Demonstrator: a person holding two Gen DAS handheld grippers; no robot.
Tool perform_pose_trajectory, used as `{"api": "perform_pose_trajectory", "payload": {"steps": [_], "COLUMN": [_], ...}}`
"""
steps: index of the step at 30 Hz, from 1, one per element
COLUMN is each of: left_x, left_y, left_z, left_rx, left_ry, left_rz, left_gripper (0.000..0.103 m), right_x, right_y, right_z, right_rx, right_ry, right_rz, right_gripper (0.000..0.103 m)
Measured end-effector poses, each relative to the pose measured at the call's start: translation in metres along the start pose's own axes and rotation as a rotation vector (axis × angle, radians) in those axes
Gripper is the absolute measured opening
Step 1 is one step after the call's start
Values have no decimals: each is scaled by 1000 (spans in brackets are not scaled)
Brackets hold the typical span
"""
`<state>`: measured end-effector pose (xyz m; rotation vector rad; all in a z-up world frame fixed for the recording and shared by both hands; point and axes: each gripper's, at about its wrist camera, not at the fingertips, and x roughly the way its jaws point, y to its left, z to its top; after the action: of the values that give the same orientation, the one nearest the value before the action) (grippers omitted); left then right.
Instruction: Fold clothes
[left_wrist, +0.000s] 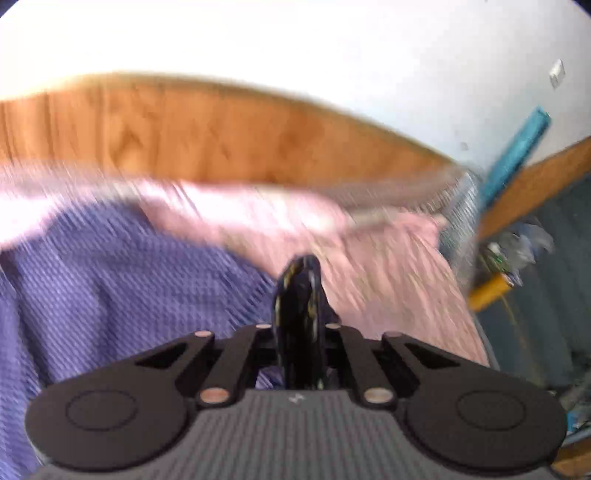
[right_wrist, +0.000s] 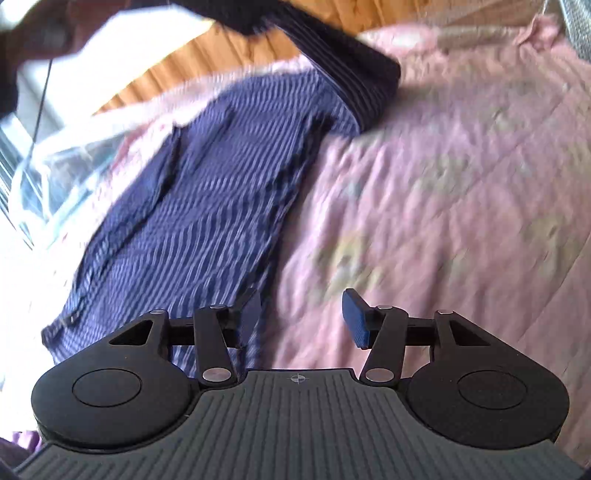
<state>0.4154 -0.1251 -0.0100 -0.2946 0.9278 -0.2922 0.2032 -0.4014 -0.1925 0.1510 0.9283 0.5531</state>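
Observation:
A blue-and-white striped garment (right_wrist: 207, 206) lies lengthwise on the pink bedspread (right_wrist: 461, 184). Its far end (right_wrist: 354, 74) is lifted off the bed toward the upper left. In the left wrist view, blurred by motion, the garment (left_wrist: 110, 288) spreads below and to the left. My left gripper (left_wrist: 300, 288) is shut, with dark cloth of the garment pinched between its fingers. My right gripper (right_wrist: 301, 319) hovers open over the garment's near right edge. Its blue pads (right_wrist: 354, 321) stand apart with only the bedspread showing between them.
A wooden headboard (left_wrist: 221, 136) runs behind the bed under a white wall. A clear plastic bag (right_wrist: 55, 173) lies at the garment's left. Off the bed's right side are a teal object (left_wrist: 517, 155), a yellow item (left_wrist: 491, 291) and floor clutter (left_wrist: 524, 243).

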Motion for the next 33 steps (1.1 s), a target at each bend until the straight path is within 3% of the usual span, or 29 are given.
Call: {"api": "perform_pose_trajectory", "payload": {"steps": [4, 9, 12, 14, 16, 20, 24, 28, 31, 32, 33], "left_x": [-28, -49, -68, -79, -82, -73, -80, -99, -98, -94, -89], "left_y": [15, 26, 37, 47, 57, 77, 104, 135, 156, 161, 165], "left_z": [49, 81, 87, 85, 81, 77, 78, 76, 73, 71, 69], "left_rx": [22, 36, -15, -34, -28, -11, -50, -77, -85, -86, -87], "left_ry": [-55, -83, -100, -98, -78, -49, -78, -103, -67, -45, -28], "left_rz": [32, 77, 26, 5, 19, 103, 124, 136, 125, 110, 97], "left_gripper": [6, 6, 6, 6, 6, 6, 6, 6, 6, 6, 6], "right_x": [-2, -10, -15, -16, -18, -26, -35, -39, -33, -30, -27], "right_y": [26, 47, 58, 65, 74, 96, 135, 181, 198, 189, 173], "right_z": [-30, -63, -74, -82, -88, -89, -83, -78, -77, -78, -81], "right_rx": [39, 125, 140, 145, 131, 83, -41, -164, -186, -136, -56], "right_ry": [26, 26, 9, -3, -22, -79, -127, -156, -148, -140, -130], "right_rz": [-60, -163, -213, -242, -278, -356, -445, -429, -433, -451, -457], "right_gripper": [53, 49, 43, 29, 2, 0, 0, 0, 0, 2, 18]}}
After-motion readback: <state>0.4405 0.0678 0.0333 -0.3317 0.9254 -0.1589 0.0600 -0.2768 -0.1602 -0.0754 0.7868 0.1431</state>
